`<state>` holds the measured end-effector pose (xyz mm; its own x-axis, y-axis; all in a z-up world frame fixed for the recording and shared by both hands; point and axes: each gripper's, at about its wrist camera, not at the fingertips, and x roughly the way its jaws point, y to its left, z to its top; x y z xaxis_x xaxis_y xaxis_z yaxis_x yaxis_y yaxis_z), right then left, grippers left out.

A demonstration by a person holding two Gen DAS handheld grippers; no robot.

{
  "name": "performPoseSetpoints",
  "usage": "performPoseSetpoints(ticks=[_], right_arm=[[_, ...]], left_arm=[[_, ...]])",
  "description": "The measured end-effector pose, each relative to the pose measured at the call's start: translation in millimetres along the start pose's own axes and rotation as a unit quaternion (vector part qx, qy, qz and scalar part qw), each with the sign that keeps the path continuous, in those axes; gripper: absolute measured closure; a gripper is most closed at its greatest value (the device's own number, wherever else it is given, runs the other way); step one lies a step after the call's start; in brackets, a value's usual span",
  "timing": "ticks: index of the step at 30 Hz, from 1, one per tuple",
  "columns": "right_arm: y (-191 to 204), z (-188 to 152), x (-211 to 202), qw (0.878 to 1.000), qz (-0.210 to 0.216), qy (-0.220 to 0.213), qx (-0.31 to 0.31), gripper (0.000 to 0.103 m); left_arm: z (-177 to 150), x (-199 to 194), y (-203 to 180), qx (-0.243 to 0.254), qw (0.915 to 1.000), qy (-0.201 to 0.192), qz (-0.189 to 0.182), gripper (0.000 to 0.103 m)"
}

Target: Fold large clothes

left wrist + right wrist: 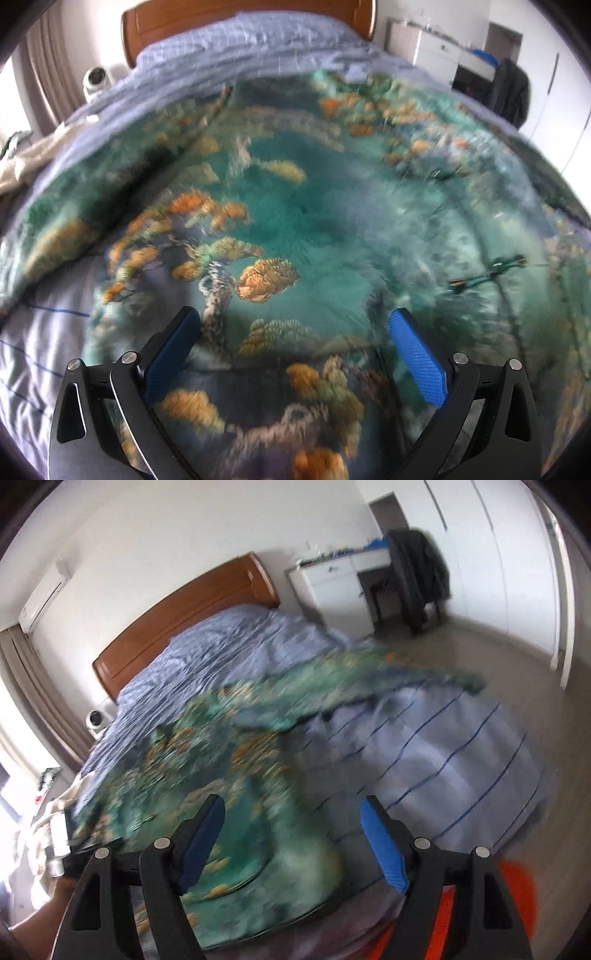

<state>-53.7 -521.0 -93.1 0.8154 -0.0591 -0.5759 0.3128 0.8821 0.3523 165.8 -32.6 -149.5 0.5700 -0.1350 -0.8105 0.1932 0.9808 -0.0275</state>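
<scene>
A large teal garment [295,206] printed with orange and green trees lies spread over the bed. My left gripper [295,325] is open just above its near part, with nothing between the blue pads [417,354]. In the right wrist view the same garment [236,760] looks rumpled and blurred, with one part reaching right across the bed. My right gripper [291,812] is open and empty above the garment's near edge. The left hand-held gripper [62,849] shows at the lower left of that view.
The bed has a pale blue striped cover [443,746] and a wooden headboard [184,616]. A white desk [332,583] and a chair with a dark jacket [417,576] stand at the back right. A white round device [96,79] sits beside the bed. Beige cloth [22,166] lies at the left.
</scene>
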Motion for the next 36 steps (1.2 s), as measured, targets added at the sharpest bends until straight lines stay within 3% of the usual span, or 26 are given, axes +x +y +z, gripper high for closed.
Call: performPoseSetpoints(ticks=[3, 5, 7, 10, 12, 15, 20, 21, 22, 24, 26, 29, 32, 34, 35, 36], right_arm=[[-20.9, 17.2, 10.5, 0.999, -0.035, -0.021, -0.026, 0.026], [-43.8, 34.1, 22.3, 1.000, -0.025, -0.018, -0.001, 0.026], [-72.9, 54.0, 39.4, 0.998, 0.002, -0.024, 0.060, 0.026], [-117.2, 74.5, 81.8, 0.985, 0.033, -0.019, 0.168, 0.026], [-150.5, 79.4, 122.9, 0.964, 0.053, -0.014, 0.259, 0.026], [-181.8, 77.0, 166.4, 0.929, 0.045, -0.009, 0.366, 0.026], [-194.7, 86.3, 188.9, 0.897, 0.036, -0.038, 0.439, 0.026], [-199.8, 86.8, 192.0, 0.882, 0.043, -0.045, 0.467, 0.026], [-204.1, 86.5, 192.0, 0.871, 0.045, -0.050, 0.486, 0.028], [-210.3, 87.7, 192.7, 0.855, 0.044, -0.058, 0.513, 0.041], [-211.0, 93.1, 192.0, 0.861, 0.025, -0.053, 0.505, 0.090], [-198.0, 108.0, 180.0, 0.888, 0.001, -0.054, 0.457, 0.091], [-162.5, 132.2, 156.8, 0.913, 0.049, -0.081, 0.397, 0.091], [-109.1, 158.1, 136.7, 0.948, 0.096, -0.086, 0.289, 0.091], [-86.4, 164.5, 130.0, 0.960, 0.104, -0.088, 0.245, 0.091], [-45.9, 172.5, 119.9, 0.976, 0.116, -0.087, 0.166, 0.091]], left_arm=[[1.0, -39.9, 5.9, -0.016, 0.9989, -0.042, -0.017, 0.001], [2.8, -73.3, 11.4, -0.025, 0.9968, -0.071, -0.025, 0.001], [2.4, -103.7, 17.1, -0.027, 0.9941, -0.102, -0.022, 0.001], [-4.3, -140.1, 26.5, -0.030, 0.9891, -0.144, -0.001, 0.000], [-10.5, -154.0, 32.6, -0.035, 0.9872, -0.155, 0.014, 0.000], [-21.1, -160.2, 41.1, -0.043, 0.9876, -0.148, 0.031, 0.000], [-49.4, -153.2, 49.6, -0.047, 0.9890, -0.122, 0.068, 0.000], [-54.0, -150.5, 51.6, -0.051, 0.9894, -0.116, 0.070, 0.000], [-59.0, -147.3, 53.9, -0.057, 0.9899, -0.109, 0.070, 0.000], [-67.8, -141.8, 57.6, -0.074, 0.9905, -0.097, 0.064, 0.000], [-72.5, -141.8, 57.1, -0.082, 0.9905, -0.094, 0.057, 0.000], [-73.3, -145.7, 54.0, -0.078, 0.9908, -0.098, 0.051, 0.000], [-68.5, -151.8, 46.6, -0.060, 0.9905, -0.111, 0.055, 0.000], [-62.9, -152.4, 40.9, -0.053, 0.9902, -0.121, 0.045, 0.000], [-60.4, -150.9, 38.7, -0.051, 0.9902, -0.124, 0.040, 0.000], [-56.7, -147.8, 35.1, -0.049, 0.9903, -0.125, 0.034, 0.000]])
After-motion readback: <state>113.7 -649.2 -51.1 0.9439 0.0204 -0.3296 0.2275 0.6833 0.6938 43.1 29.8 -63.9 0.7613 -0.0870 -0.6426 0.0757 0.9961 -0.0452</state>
